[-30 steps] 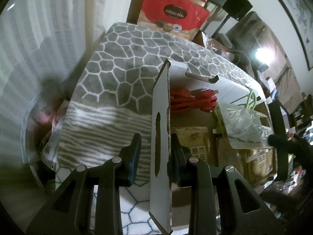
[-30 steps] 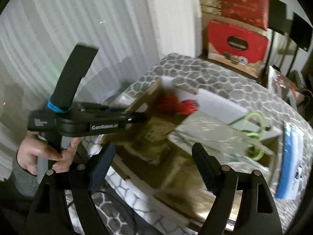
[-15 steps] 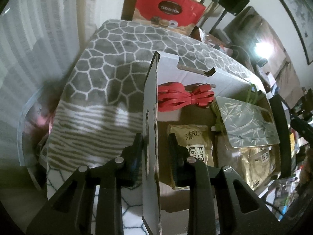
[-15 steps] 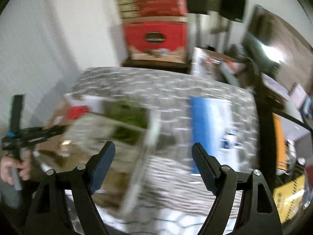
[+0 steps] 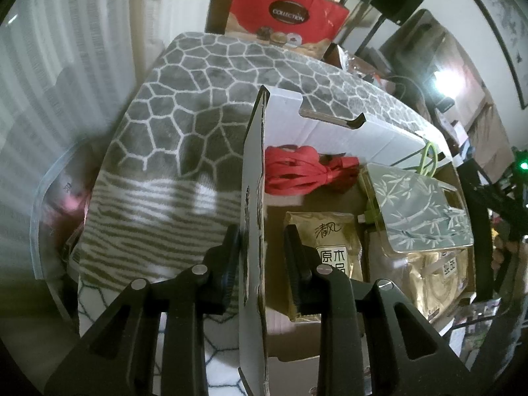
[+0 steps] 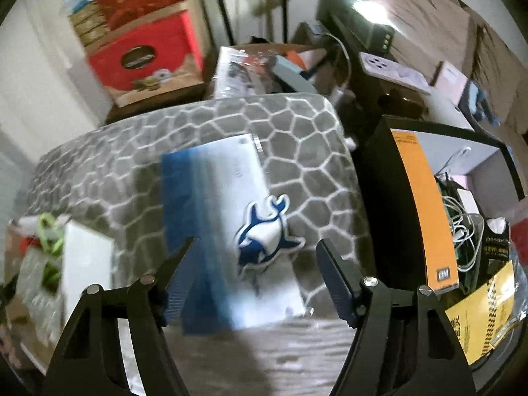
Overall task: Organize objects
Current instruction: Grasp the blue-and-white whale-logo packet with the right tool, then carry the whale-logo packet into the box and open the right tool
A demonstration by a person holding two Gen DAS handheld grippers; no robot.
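A white cardboard box (image 5: 346, 135) stands open on a grey patterned blanket (image 5: 191, 99). It holds a red ribbon bundle (image 5: 297, 171), gold tissue packs (image 5: 330, 241) and a bamboo-print gift bag (image 5: 419, 208). My left gripper (image 5: 262, 250) straddles the box's upright left flap (image 5: 254, 231), its fingers close on both sides; contact is unclear. My right gripper (image 6: 257, 277) is open and empty above a blue-and-white pack with a shark picture (image 6: 237, 227) lying flat on the blanket (image 6: 297, 132). The box (image 6: 82, 257) shows at the left edge of the right wrist view.
A red gift box (image 5: 287, 16) stands behind the blanket. A clear plastic bin (image 5: 49, 204) sits left of it. In the right wrist view a black-and-orange open box (image 6: 425, 204) with cables stands at the right, and a yellow package (image 6: 485, 316) lies below it.
My right gripper has swung right, away from the box, and now hangs over the blue-and-white pack. My left gripper has narrowed around the box flap and stayed there.
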